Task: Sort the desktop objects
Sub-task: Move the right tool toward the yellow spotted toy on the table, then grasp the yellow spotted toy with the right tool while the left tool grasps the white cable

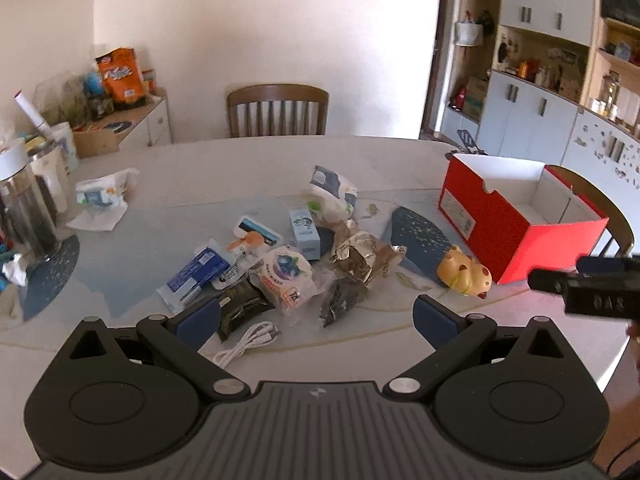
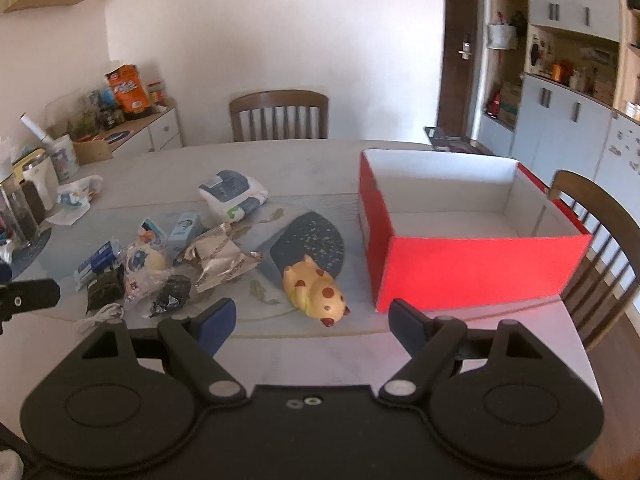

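A pile of small packets lies on the table: a blueberry snack pack, a foil wrapper, a blue-and-white pack, a small light-blue box and a white cable. A yellow spotted toy lies by the open red box. My left gripper is open and empty over the near side of the pile. My right gripper is open and empty just in front of the toy.
A tissue pack lies behind the pile. Jars and cups stand at the table's left edge. A dark placemat lies under the toy. Wooden chairs stand behind and to the right.
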Motion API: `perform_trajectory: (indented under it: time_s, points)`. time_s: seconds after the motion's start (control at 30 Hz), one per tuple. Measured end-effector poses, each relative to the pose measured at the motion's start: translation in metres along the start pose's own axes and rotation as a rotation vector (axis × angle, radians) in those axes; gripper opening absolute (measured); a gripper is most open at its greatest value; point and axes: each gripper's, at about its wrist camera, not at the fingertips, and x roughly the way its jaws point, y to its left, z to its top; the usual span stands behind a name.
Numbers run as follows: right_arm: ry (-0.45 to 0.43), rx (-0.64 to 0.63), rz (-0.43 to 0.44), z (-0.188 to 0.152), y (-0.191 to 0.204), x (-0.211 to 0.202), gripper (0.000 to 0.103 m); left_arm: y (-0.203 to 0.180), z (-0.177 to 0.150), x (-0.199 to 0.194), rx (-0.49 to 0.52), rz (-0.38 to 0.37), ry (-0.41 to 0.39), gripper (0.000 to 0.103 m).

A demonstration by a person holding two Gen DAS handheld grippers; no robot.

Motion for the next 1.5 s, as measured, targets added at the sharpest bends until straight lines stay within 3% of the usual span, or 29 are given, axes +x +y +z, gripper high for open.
perform_trajectory:
  time_s: [0.27, 0.9, 1.2, 1.5]
  points:
    - [0.033, 0.006, 0.02, 0.009, 0.004, 0.036, 0.083, 0.026, -0.007, 0.037, 0.021, -0.011, 0.025, 0.103]
    - [0.082, -0.119, -0.051, 0.011, 0.019, 0.118, 0.082, 0.078, -0.043, 0.109, 0.014, -0.045, 0.156, 0.102]
    - [0.128, -0.116, -0.064, 0.011, 0.016, 0.14, 0.082, 0.081, -0.049, 0.122, 0.049, -0.061, 0.183, 0.087]
    - [0.152, -0.104, -0.045, 0.012, 0.018, 0.149, 0.081, 0.078, -0.048, 0.126, 0.096, -0.078, 0.173, 0.062]
